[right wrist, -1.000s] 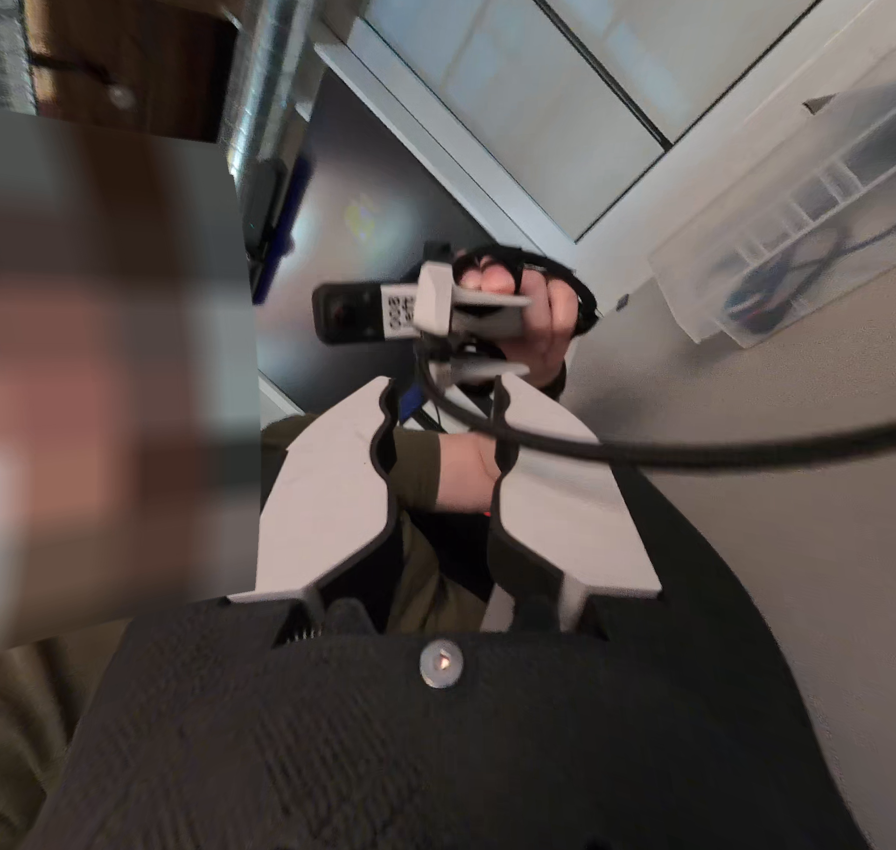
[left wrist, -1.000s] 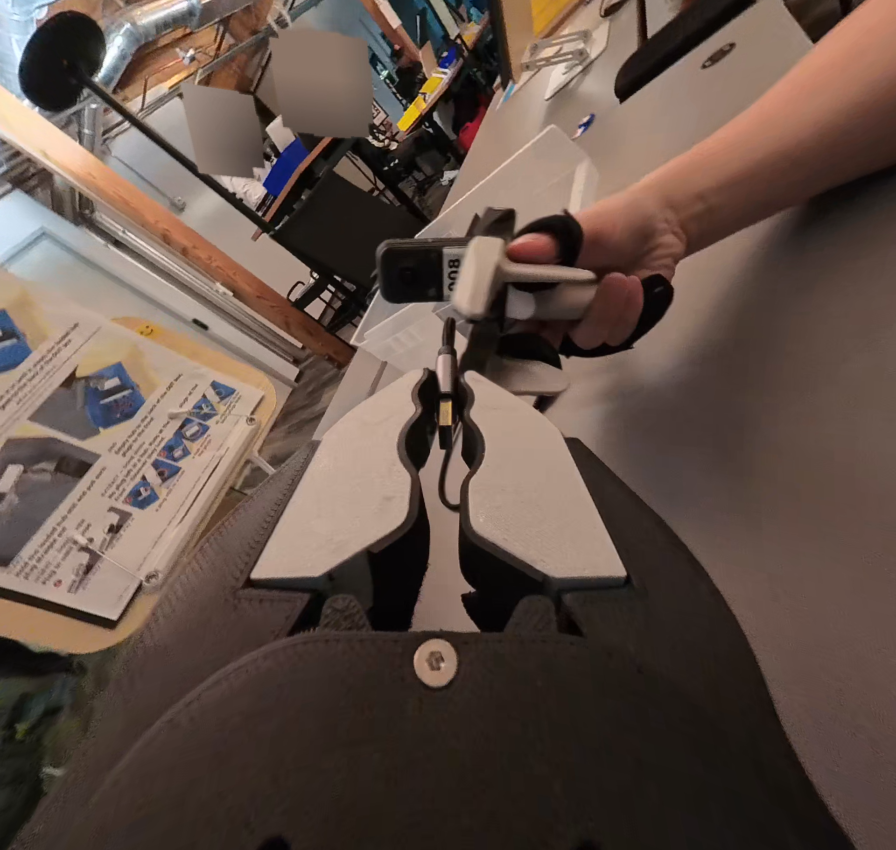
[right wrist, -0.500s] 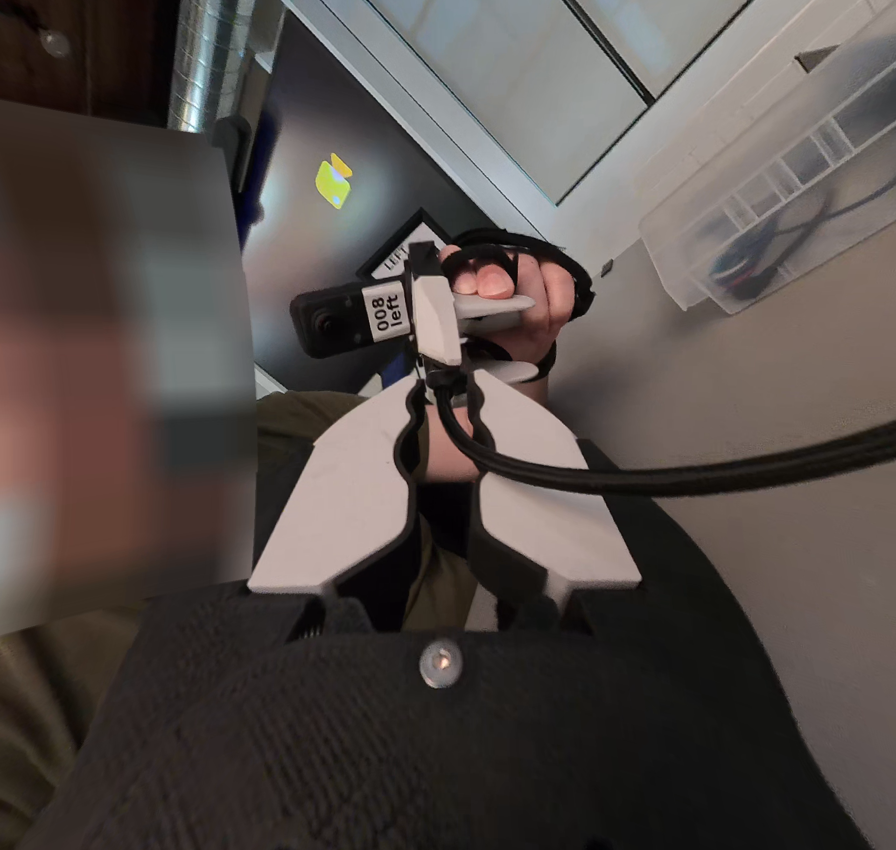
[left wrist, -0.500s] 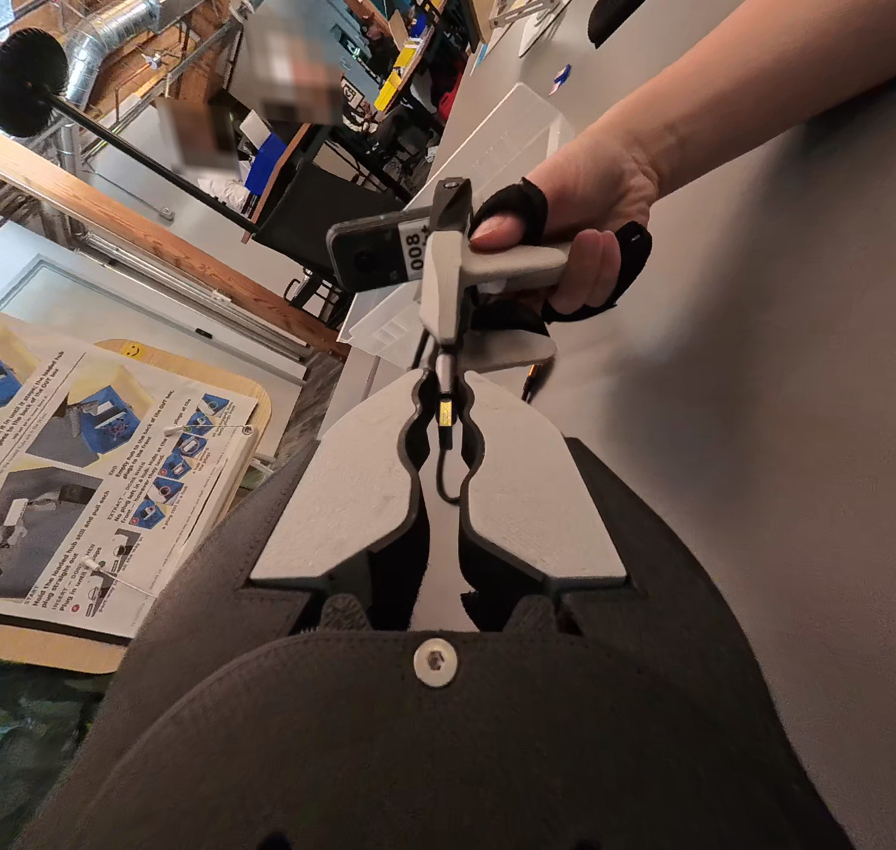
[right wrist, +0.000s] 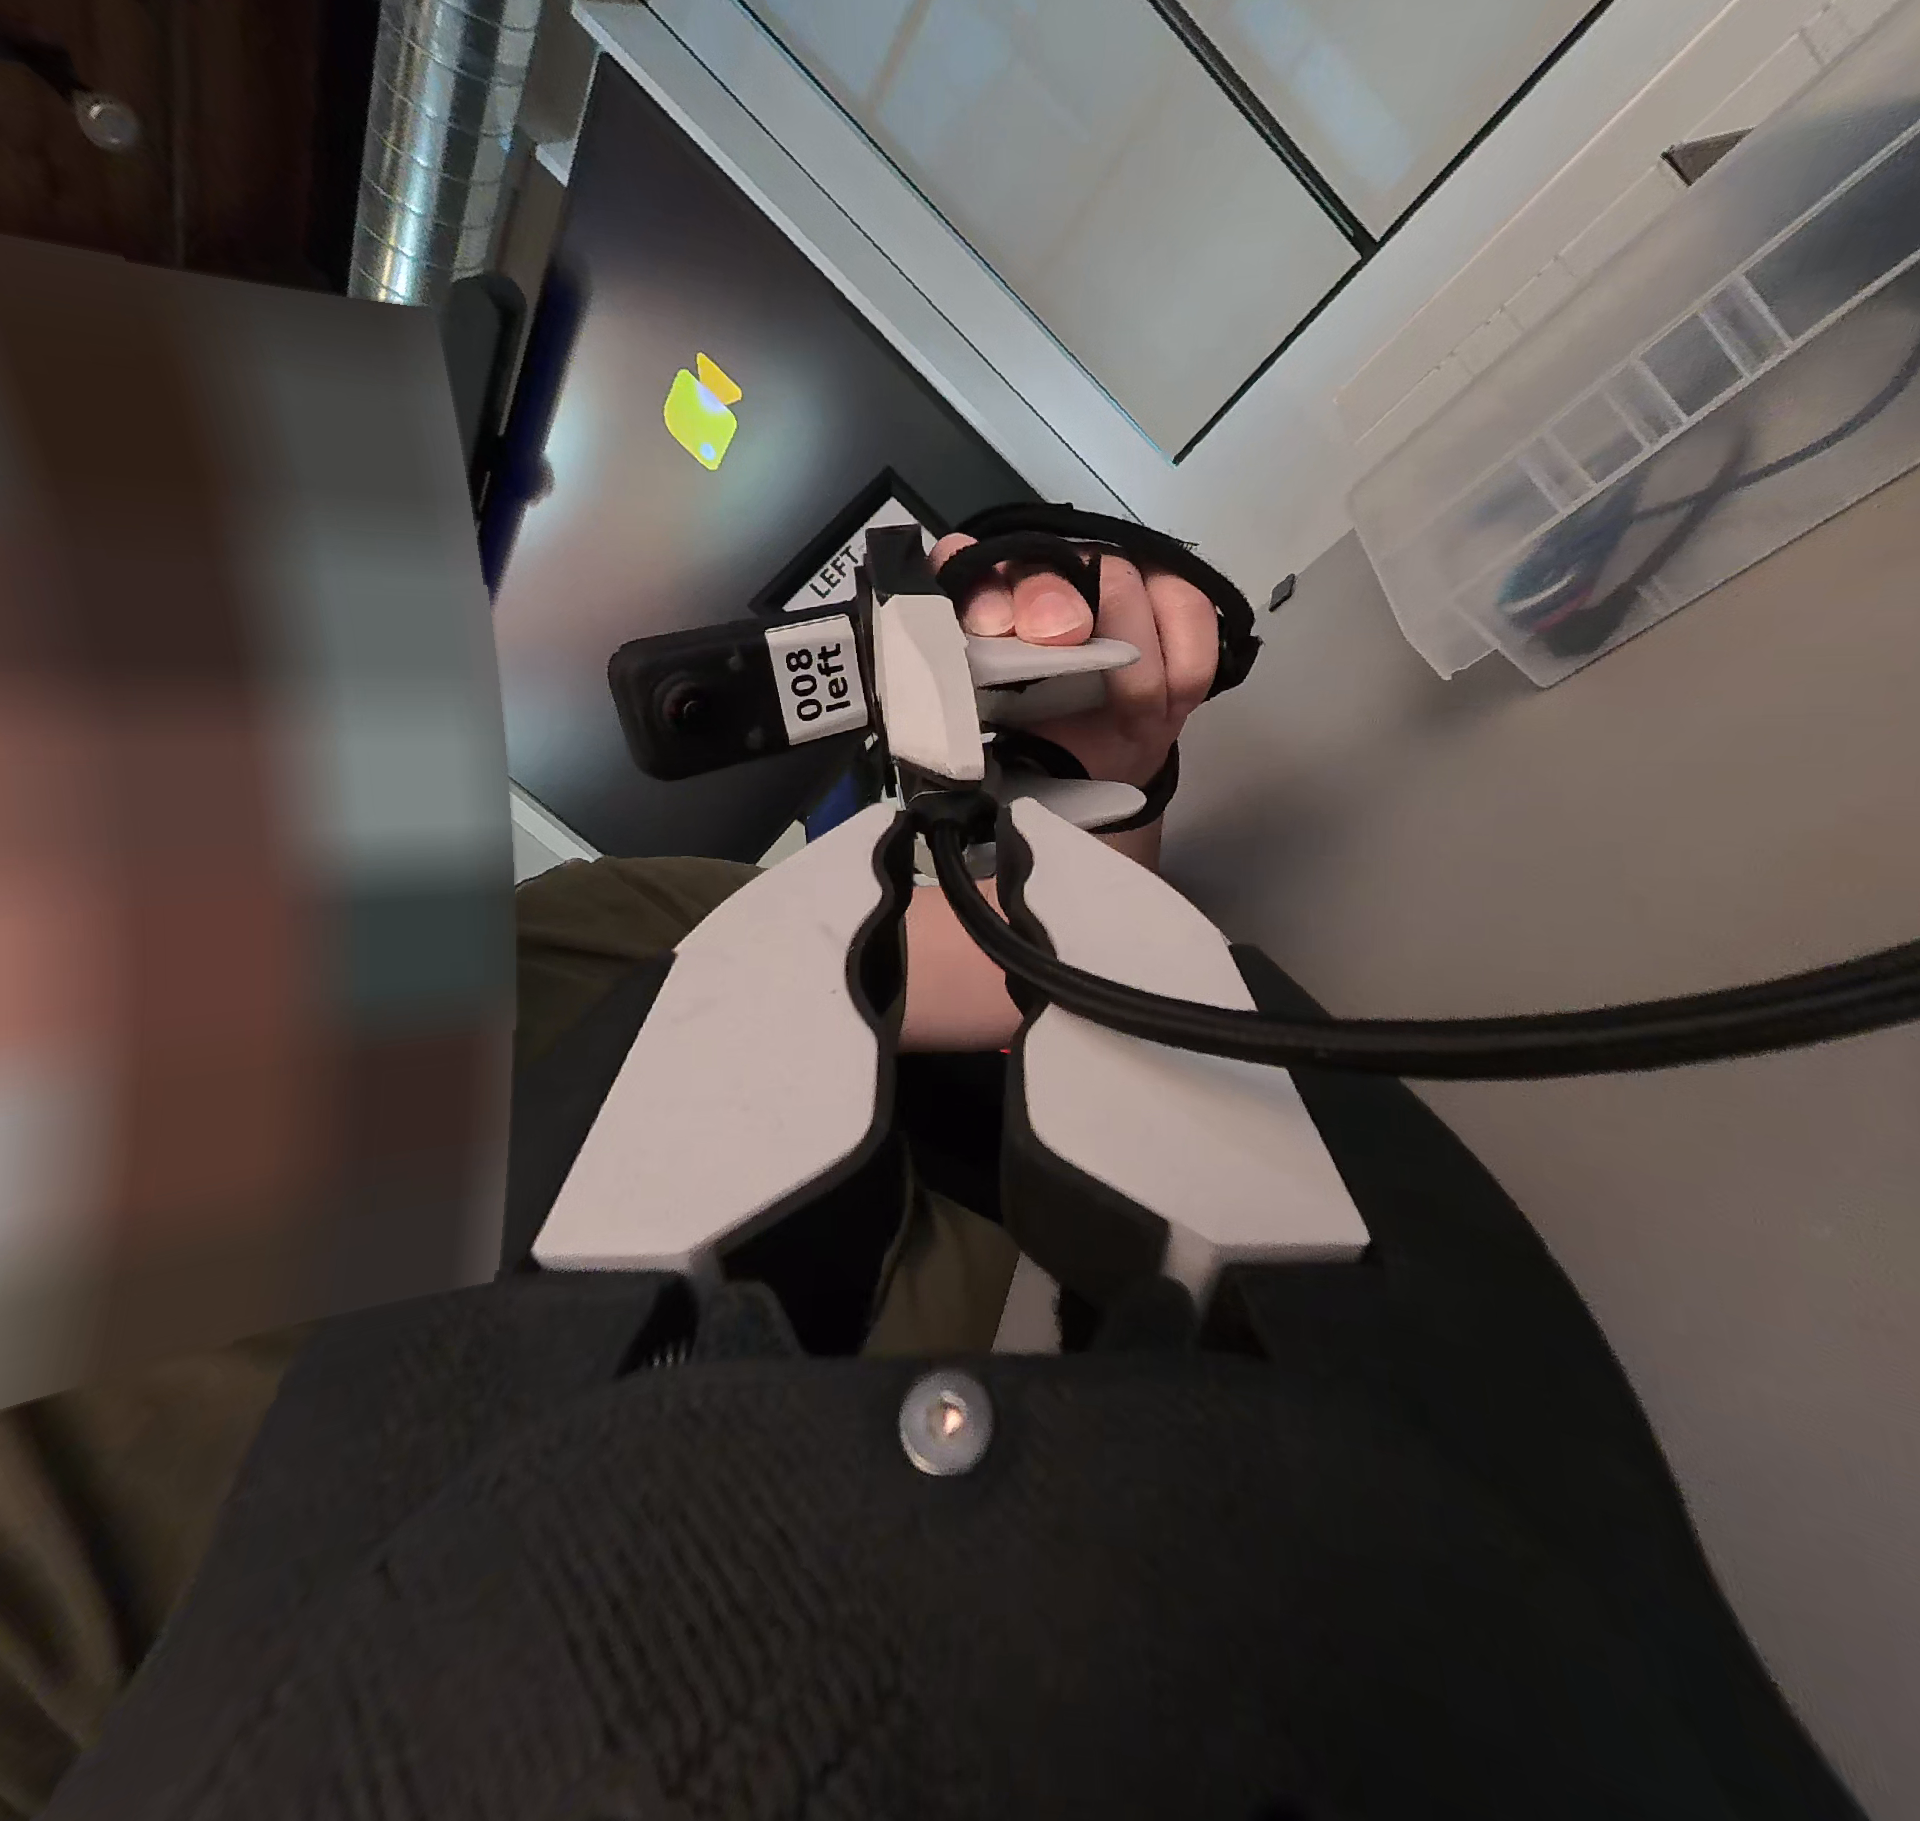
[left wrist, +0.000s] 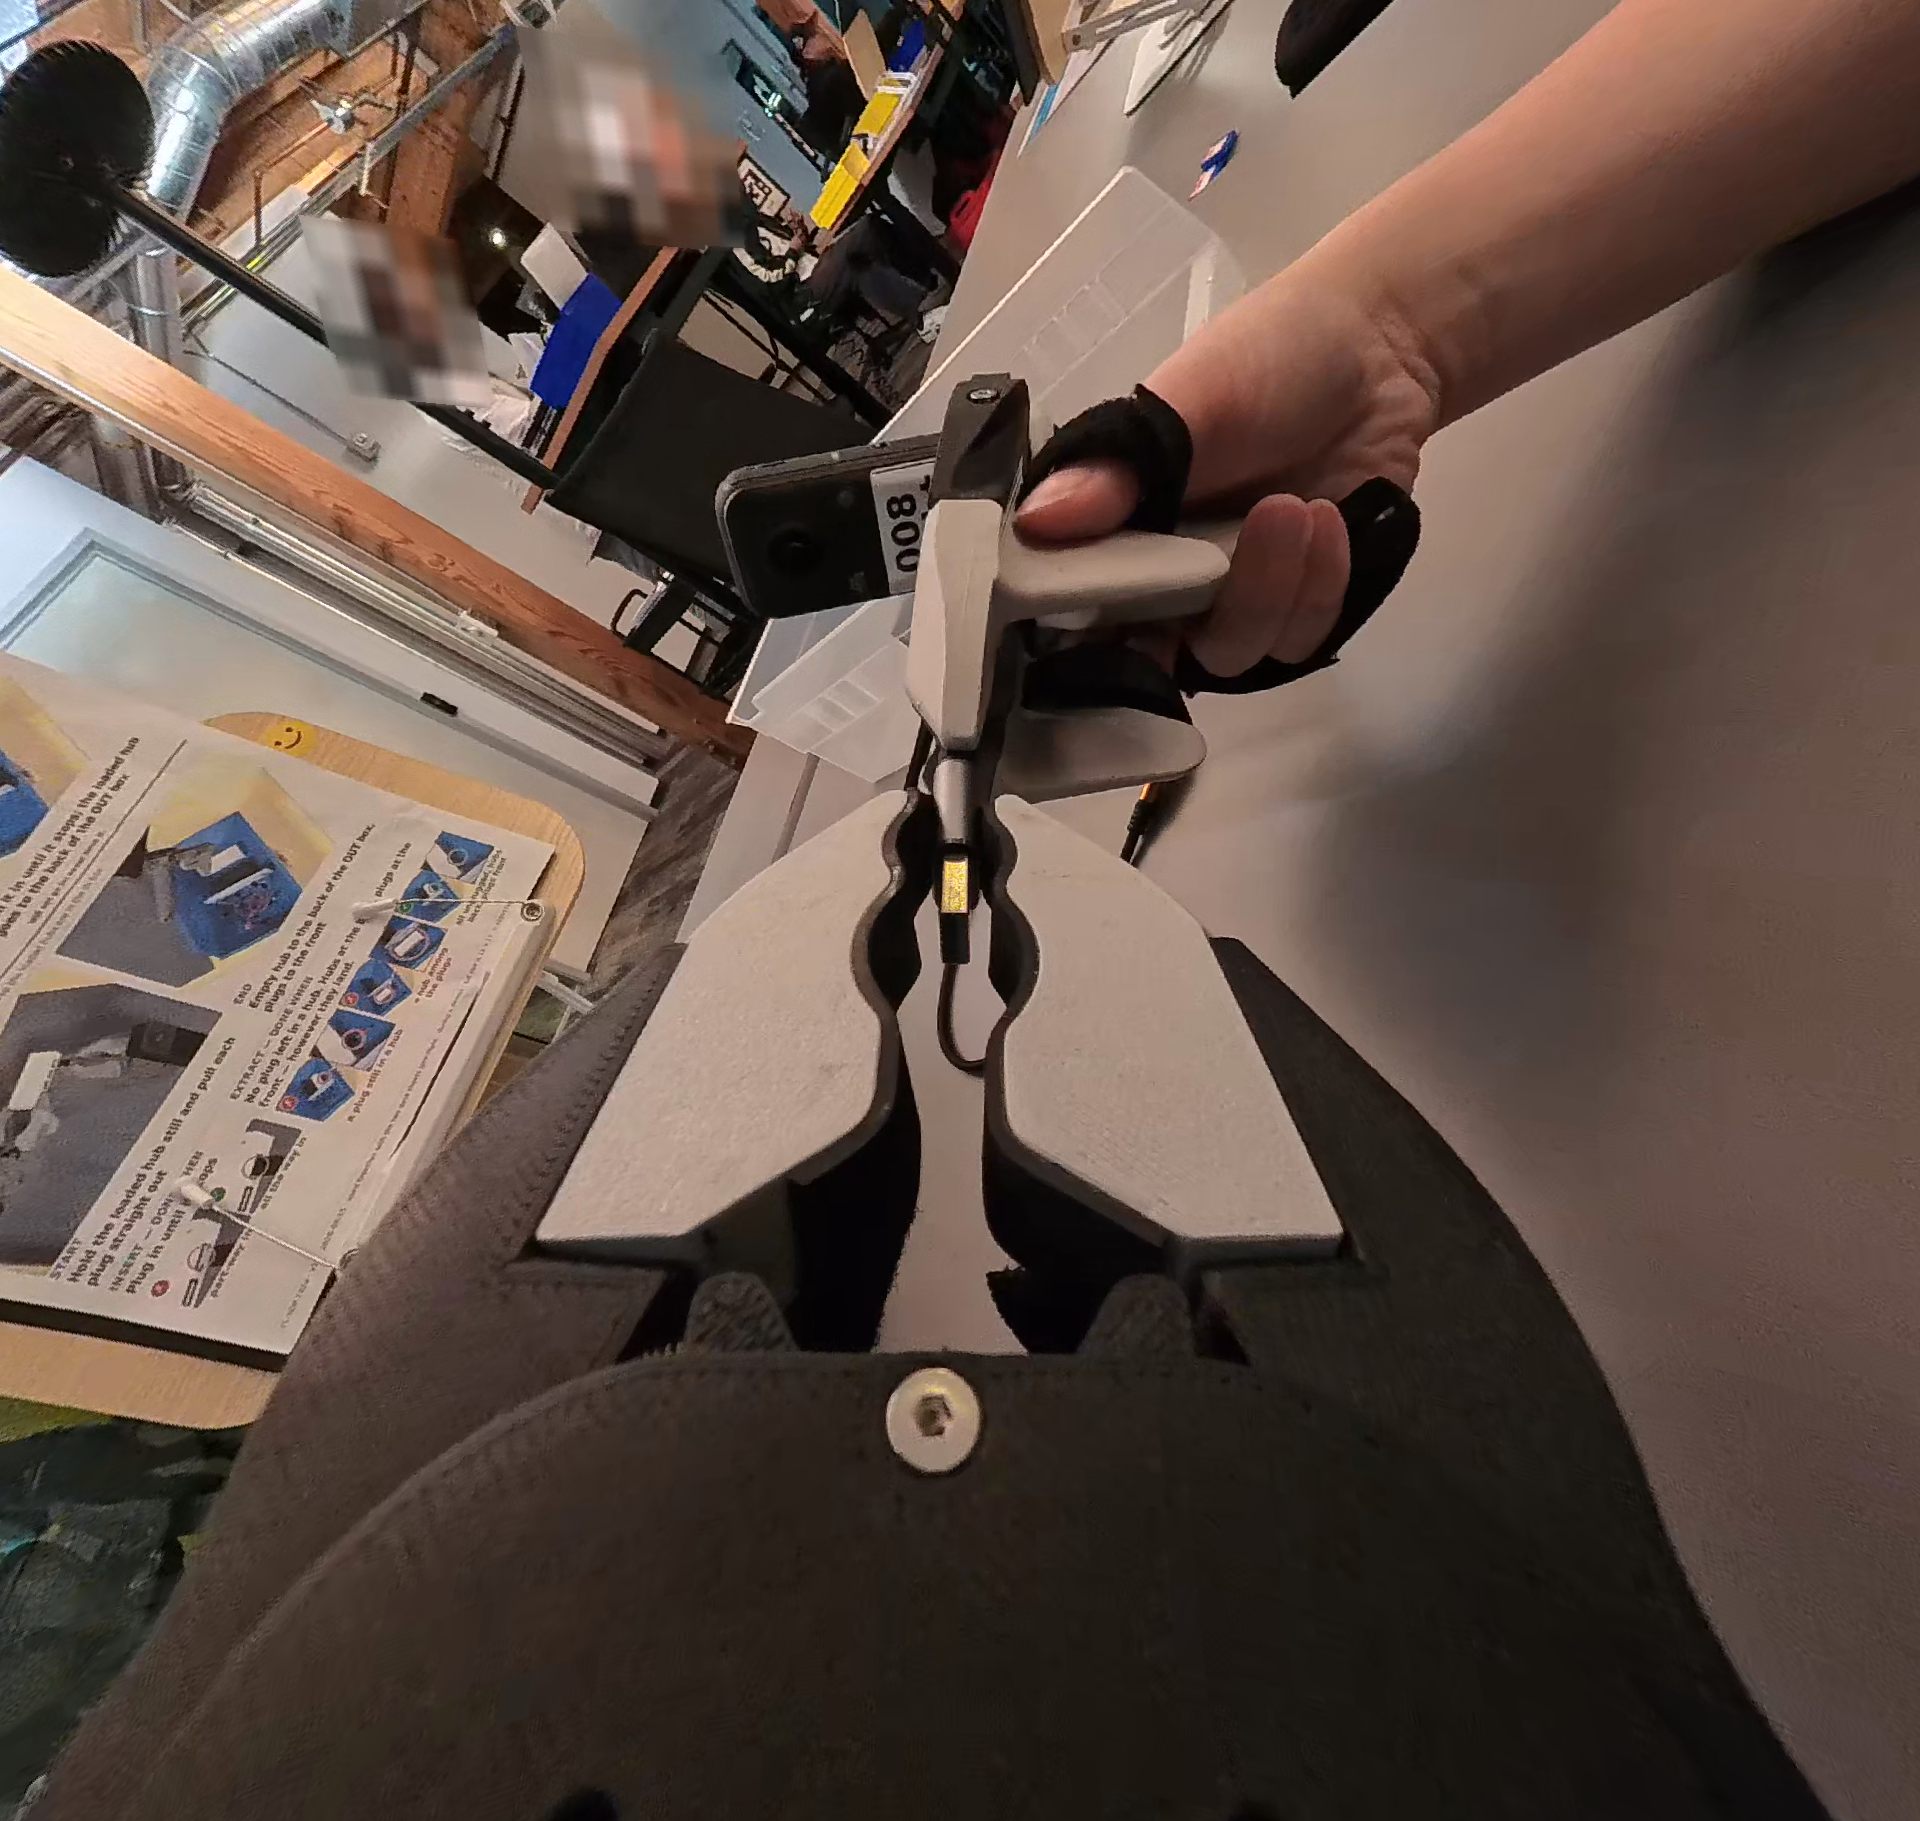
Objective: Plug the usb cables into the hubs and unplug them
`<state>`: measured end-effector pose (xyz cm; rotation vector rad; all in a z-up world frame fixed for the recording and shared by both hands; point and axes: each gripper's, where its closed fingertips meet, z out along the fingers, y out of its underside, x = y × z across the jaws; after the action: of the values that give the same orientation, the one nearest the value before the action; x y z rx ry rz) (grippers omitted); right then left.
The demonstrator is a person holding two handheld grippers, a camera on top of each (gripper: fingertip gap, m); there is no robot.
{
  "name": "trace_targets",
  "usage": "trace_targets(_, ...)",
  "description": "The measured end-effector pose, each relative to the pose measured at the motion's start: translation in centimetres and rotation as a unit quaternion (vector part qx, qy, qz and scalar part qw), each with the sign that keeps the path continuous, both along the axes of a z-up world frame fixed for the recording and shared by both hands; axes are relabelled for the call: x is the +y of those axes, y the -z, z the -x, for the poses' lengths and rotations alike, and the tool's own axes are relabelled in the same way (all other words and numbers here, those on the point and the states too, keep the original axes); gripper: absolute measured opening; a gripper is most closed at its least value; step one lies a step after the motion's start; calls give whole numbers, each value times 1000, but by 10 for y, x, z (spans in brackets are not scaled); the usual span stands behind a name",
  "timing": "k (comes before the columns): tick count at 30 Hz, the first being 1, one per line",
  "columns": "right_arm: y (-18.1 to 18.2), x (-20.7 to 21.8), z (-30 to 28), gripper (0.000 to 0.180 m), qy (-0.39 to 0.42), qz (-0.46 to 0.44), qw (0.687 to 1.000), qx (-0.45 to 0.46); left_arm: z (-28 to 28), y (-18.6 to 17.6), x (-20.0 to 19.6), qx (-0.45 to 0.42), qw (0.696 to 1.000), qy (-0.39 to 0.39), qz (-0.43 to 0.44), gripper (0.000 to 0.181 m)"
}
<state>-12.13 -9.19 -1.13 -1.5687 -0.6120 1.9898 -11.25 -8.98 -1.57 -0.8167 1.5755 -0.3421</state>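
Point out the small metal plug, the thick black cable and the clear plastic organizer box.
small metal plug [left wrist: 956, 883], left wrist view, gold band.
thick black cable [right wrist: 1351, 1039], right wrist view, mid-span.
clear plastic organizer box [right wrist: 1621, 483], right wrist view, side wall.

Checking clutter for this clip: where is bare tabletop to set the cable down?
Bare grey table right of the left tool, below the clear organizer box. Crowded where both tools meet around the plug and black cable.

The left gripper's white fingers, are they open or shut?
Shut. The left gripper has its white fingers pinching the small dark plug with a gold contact at their tips; its thin black cable loops behind.
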Motion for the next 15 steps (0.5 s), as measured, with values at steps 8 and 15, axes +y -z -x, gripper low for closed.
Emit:
trace_targets(8, -3, 1, -4, 10, 26, -47, 998, -24, -1, -6, 2, -36, 999, -8, 14, 8)
trace_targets(15, -4, 2, -7, 9, 43, -73, 996, -37, -1, -6, 2, -41, 999, -8, 5, 9)
